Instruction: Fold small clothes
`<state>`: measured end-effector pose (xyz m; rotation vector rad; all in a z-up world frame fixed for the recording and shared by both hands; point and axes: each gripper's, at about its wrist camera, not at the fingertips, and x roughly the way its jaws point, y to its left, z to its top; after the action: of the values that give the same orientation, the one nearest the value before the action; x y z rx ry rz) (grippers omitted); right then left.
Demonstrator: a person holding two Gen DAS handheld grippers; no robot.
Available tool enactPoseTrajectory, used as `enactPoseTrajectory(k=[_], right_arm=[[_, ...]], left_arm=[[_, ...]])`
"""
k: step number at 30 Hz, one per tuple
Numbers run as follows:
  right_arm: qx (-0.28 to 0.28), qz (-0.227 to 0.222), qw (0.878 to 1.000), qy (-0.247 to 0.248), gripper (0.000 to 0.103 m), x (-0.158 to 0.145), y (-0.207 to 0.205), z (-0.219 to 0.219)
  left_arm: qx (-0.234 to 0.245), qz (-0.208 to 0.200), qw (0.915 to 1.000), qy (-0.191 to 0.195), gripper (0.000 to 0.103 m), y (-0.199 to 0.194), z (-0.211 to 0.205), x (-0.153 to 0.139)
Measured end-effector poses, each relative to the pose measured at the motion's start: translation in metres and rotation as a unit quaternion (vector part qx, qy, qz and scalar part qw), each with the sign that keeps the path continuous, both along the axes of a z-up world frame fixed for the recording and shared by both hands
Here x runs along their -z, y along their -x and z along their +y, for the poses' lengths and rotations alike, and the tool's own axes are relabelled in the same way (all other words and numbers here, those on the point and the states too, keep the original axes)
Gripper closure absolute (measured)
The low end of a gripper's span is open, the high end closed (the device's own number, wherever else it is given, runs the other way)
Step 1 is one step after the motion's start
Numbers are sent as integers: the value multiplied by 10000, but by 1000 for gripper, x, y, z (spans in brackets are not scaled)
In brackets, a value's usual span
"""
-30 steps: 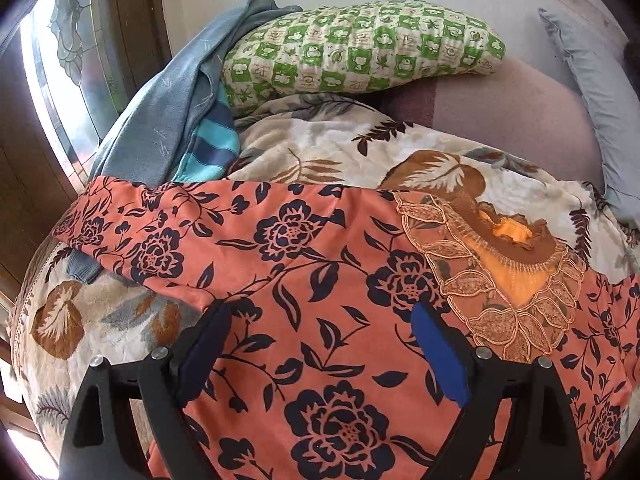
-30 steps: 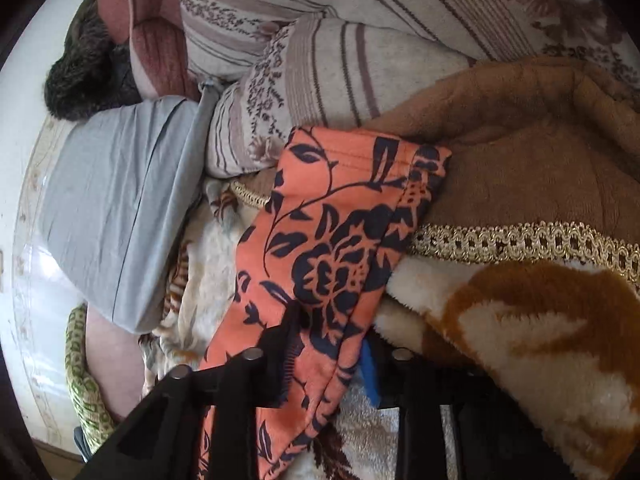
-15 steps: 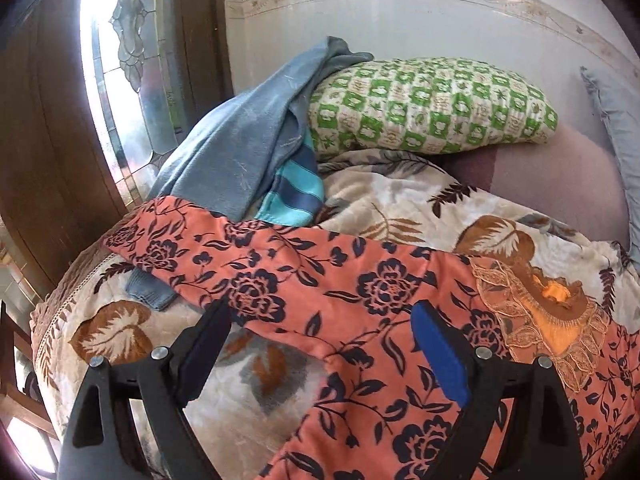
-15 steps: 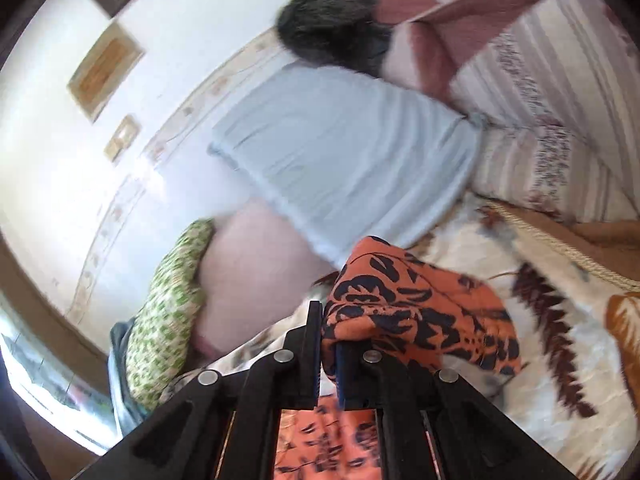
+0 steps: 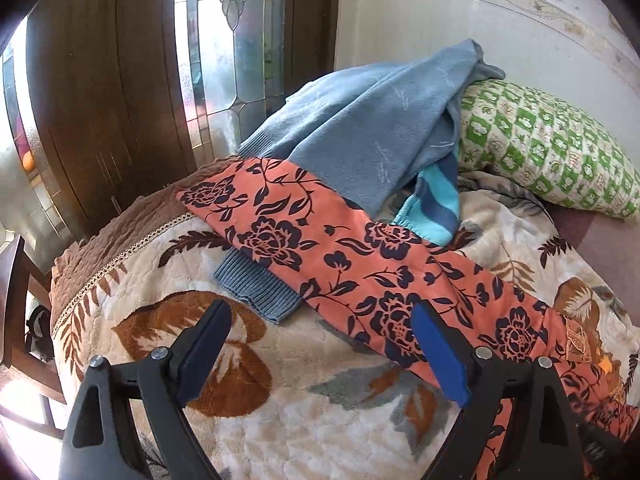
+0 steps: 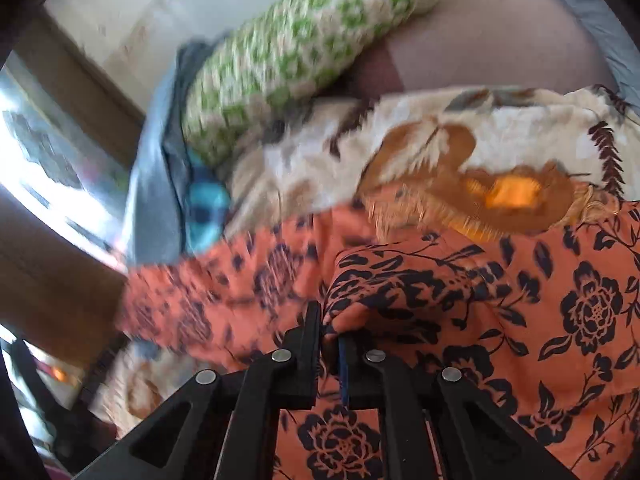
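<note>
An orange garment [image 5: 320, 240] with dark blue flowers lies spread on the bed. One sleeve runs toward the bed's left edge. My left gripper [image 5: 320, 312] is open just above that sleeve and the blanket, with nothing between its fingers. In the blurred right wrist view my right gripper [image 6: 328, 328] pinches a folded sleeve end of the orange garment [image 6: 520, 320] over the garment's body. Its jaws are opening slightly, with the cloth still between them. The embroidered neckline [image 6: 508, 192] lies beyond it.
A blue sweater [image 5: 380, 128] and a teal striped piece [image 5: 436, 200] are heaped behind the sleeve. A green checked pillow [image 5: 540, 148] rests against the wall. The leaf-patterned blanket [image 5: 280, 420] covers the bed. A wooden door [image 5: 100, 100] and a chair [image 5: 16, 300] stand to the left.
My right gripper swung the sleeve end from the bed's far side across onto the garment's body. My left gripper shifted left along the other sleeve toward its end, staying open.
</note>
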<state>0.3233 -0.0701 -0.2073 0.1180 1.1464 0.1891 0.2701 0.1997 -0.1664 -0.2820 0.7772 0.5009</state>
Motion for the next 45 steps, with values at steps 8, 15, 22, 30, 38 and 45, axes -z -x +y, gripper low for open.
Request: enactPoseTrajectory(k=[8,15,22,30,38,45], right_arm=[[-2249,-785,9214,3071,93,32,45,70],[-2957,-1877,8217,4496,90,10,56,83],[-2899,-2695,8174,4185,90,-62,55,101],[-3462,-2445,7818,4574,6,-13,82,105],[-2891,-2403,8856,2726,7,-28,100,63],[-224,-1621,9859,337,8,-33,96,-116]], left_arm=[[-169,174,9991,341,11,-2,19,8],[-170,173,9984,520,11,-2,23,9],[-464,150,9949,885,11,3,50,13],[-473,129,9922,1143,11,1,52,16],[-71,-10,9943,1063,11,-7,31,9],[720,-67,9950,690,11,-16,-18,3]])
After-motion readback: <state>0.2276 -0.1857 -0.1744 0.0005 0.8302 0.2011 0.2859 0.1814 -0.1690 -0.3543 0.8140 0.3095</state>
